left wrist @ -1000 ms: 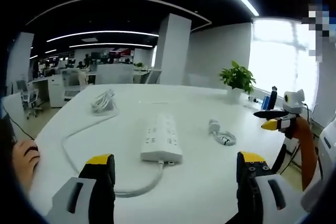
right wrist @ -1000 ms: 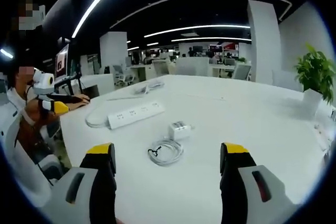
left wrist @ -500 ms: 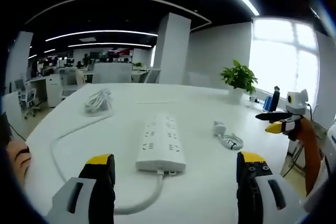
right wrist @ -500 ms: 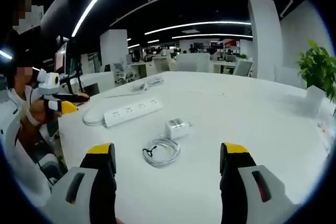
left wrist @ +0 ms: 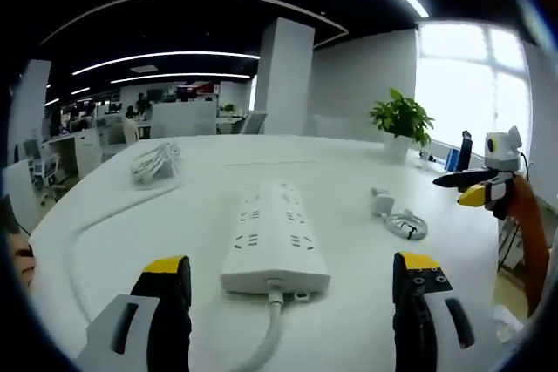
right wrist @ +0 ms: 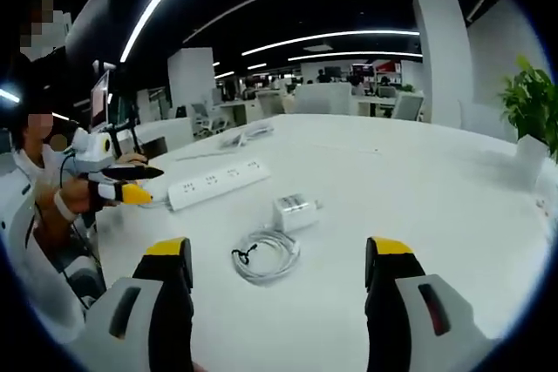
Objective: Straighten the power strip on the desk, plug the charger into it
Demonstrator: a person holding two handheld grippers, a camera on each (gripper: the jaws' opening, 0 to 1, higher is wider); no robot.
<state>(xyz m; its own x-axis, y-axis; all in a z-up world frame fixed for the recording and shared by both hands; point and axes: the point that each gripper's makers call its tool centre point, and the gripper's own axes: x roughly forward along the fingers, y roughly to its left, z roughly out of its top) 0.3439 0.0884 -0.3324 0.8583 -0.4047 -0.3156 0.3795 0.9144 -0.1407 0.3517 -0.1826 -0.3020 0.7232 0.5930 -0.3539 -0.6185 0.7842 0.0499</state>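
Left gripper view: the left gripper (left wrist: 292, 302) stands released, its yellow-tipped jaws wide apart at the bottom of the frame, nothing between them. The power strip (left wrist: 273, 237) lies flat on the white table (left wrist: 200, 189), just above the jaws at centre frame, running lengthwise away from the camera. Its cord (left wrist: 268, 337) leaves the near end and drops to the bottom edge between the jaws. The charger (left wrist: 380, 201) sits right of centre, with its coiled cable (left wrist: 408, 225) just beside it on the lower right; both are apart from the strip. A second bundle of white cable (left wrist: 155, 161) rests at the upper left of the table. A potted plant (left wrist: 401, 119) stands at the far edge, upper right. The right gripper (left wrist: 478, 187) comes in at the right edge, its tips close together and holding nothing.

Right gripper view: the right gripper (right wrist: 277, 302) is likewise released, jaws wide apart at the bottom, empty. The charger (right wrist: 295, 212) sits at centre frame on the table (right wrist: 418, 189), with the coiled cable (right wrist: 266, 255) just below and left of it. The strip (right wrist: 218, 183) lies above and left, slanting up toward the right. The left gripper (right wrist: 131, 182) shows at the left edge, near the strip's left end; I cannot tell whether they touch. A person (right wrist: 35, 189) is at the far left. The plant (right wrist: 532, 115) is at the right edge.
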